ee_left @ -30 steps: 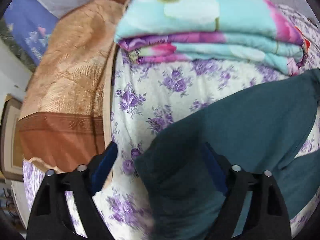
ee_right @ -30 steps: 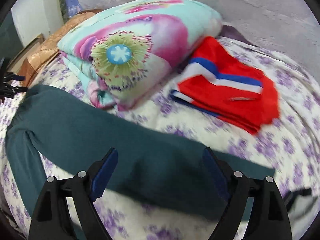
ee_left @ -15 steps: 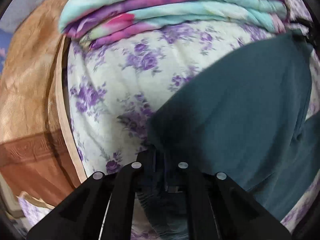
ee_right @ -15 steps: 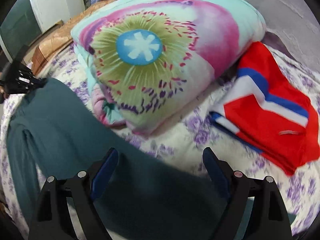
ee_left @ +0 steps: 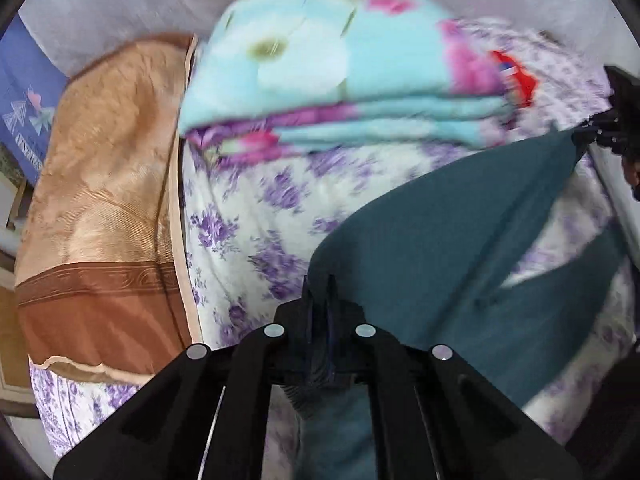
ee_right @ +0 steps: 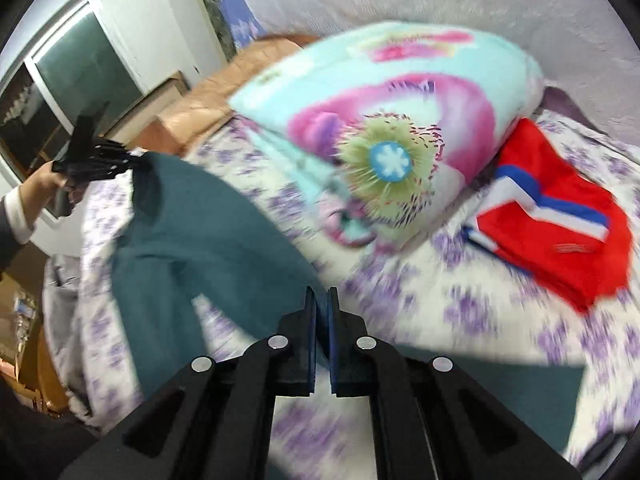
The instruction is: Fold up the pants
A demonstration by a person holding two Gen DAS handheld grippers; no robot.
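Observation:
Dark teal pants (ee_left: 460,248) hang stretched above a bed with a purple-flowered sheet (ee_left: 256,208). My left gripper (ee_left: 320,300) is shut on one corner of the pants. My right gripper (ee_right: 322,304) is shut on the other end of the pants (ee_right: 192,232), which sag between the two grippers. The right gripper (ee_left: 612,128) shows at the far right of the left wrist view, and the left gripper (ee_right: 100,160) at the far left of the right wrist view. Both views are blurred by motion.
A folded turquoise and pink floral blanket (ee_right: 400,128) lies at the back of the bed. A folded red garment with blue and white stripes (ee_right: 560,232) lies at the right. A tan and brown pillow (ee_left: 100,200) lies at the left. A window (ee_right: 60,92) is at the left.
Both grippers went from open to shut on the pants. They have lifted the pants off the sheet and both cameras have swung upward.

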